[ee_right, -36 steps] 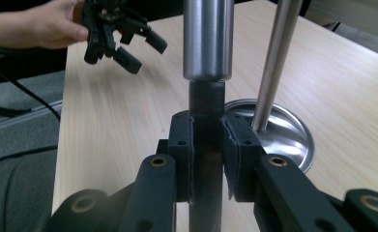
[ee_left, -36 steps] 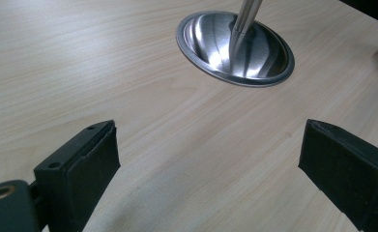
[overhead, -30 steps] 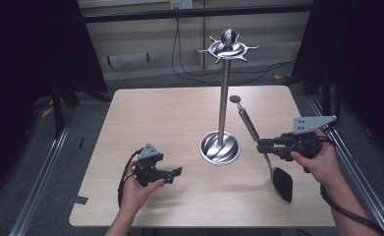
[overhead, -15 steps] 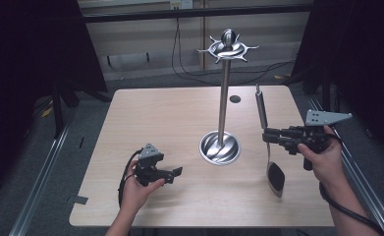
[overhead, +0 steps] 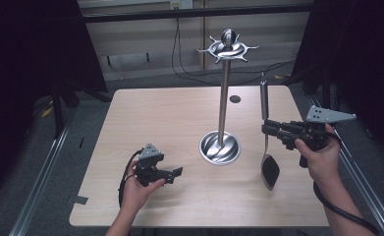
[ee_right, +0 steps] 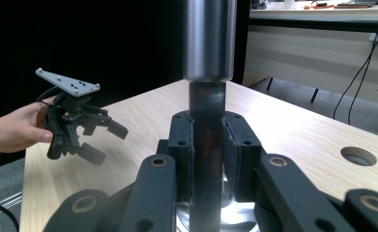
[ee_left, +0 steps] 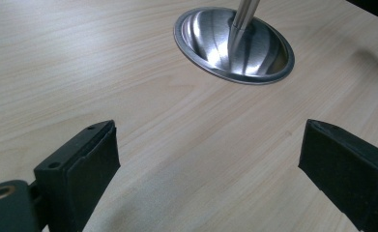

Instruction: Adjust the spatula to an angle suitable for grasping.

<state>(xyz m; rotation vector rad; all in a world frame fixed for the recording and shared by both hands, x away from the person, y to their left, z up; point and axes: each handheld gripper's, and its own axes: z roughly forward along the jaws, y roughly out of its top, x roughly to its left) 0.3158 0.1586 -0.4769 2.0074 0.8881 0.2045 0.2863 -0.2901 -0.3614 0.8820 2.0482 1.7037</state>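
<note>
spatula (overhead: 266,147): held upright off the table, black blade down, steel handle up, just right of the stand
right gripper (overhead: 270,130): jaws clamped on the spatula handle, mid-shaft; same grip seen in the right gripper view (ee_right: 208,145)
stand (overhead: 222,98): steel pole with hook crown, round base (ee_left: 235,43) near table centre
left gripper (overhead: 172,174): jaws wide apart, nothing between, low over the table (overhead: 155,113), left of the base
table hole (overhead: 235,99): behind the stand
</note>
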